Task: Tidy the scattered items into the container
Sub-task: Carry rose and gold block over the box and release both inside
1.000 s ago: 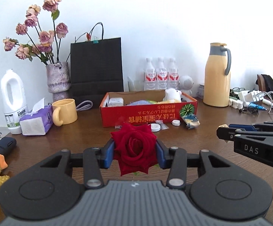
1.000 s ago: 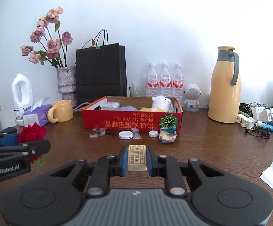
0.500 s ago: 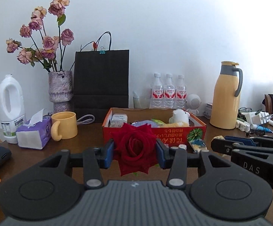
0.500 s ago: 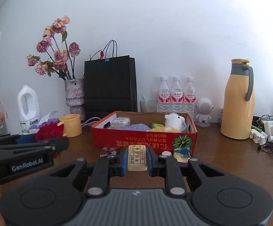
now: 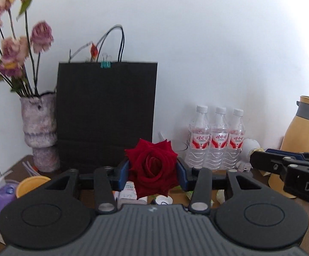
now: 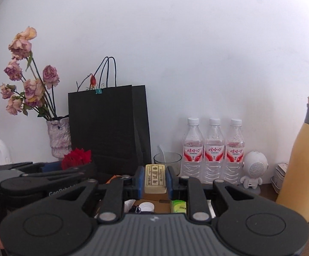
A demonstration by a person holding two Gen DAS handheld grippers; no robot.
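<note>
the left gripper (image 5: 152,170) is clamped on a red rose (image 5: 152,168), blue pads pressing both sides. the right gripper (image 6: 155,178) pinches a cream block (image 6: 155,178) upright between its pads. both point slightly downward, side by side, right gripper just right of the rose.

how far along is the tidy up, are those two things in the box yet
Not yet. The box already holds a few small things, such as a green packet and a white cap. The left claw grips a red rose and the right claw a cream bar, both above the box. Left to do: drop both in.
</note>
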